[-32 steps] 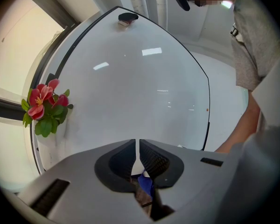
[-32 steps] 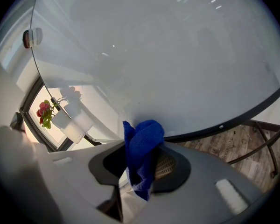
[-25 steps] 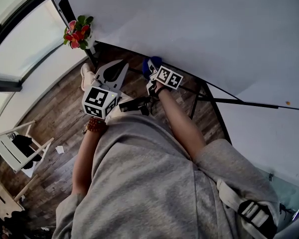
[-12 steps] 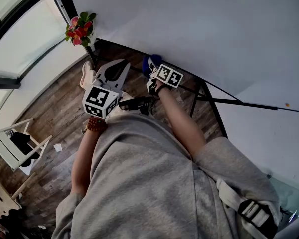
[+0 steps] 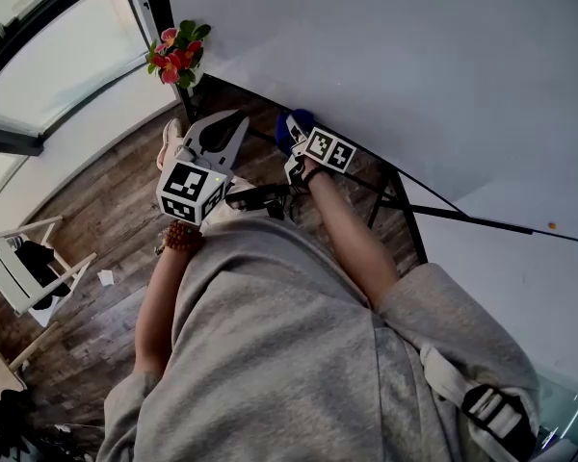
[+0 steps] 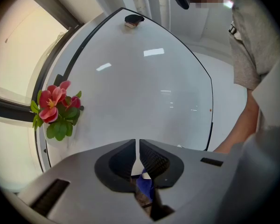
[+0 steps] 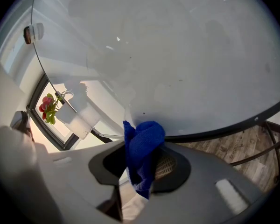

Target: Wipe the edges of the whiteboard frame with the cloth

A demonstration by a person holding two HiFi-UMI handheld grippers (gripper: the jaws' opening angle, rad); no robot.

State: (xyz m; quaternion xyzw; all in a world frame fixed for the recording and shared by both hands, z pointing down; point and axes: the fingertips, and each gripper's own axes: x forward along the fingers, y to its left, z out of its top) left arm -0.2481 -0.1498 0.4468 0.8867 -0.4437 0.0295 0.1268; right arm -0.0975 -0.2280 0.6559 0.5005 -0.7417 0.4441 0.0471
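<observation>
One blue cloth (image 7: 142, 143): soft, light, probably slip-prone; best held mid-bunch. Right claw (image 7: 141, 164) clamps it at the whiteboard frame (image 7: 214, 129) lower edge. Left claw (image 6: 138, 160) closed, empty.

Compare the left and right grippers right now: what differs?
Load: the right gripper is clamped on the blue cloth; the left gripper has its fingers closed with nothing gripped between them. Pose: the right gripper has the cloth up by the whiteboard frame at its lower edge; the left gripper sits off the board, facing it. Shared: both are shut.
</observation>
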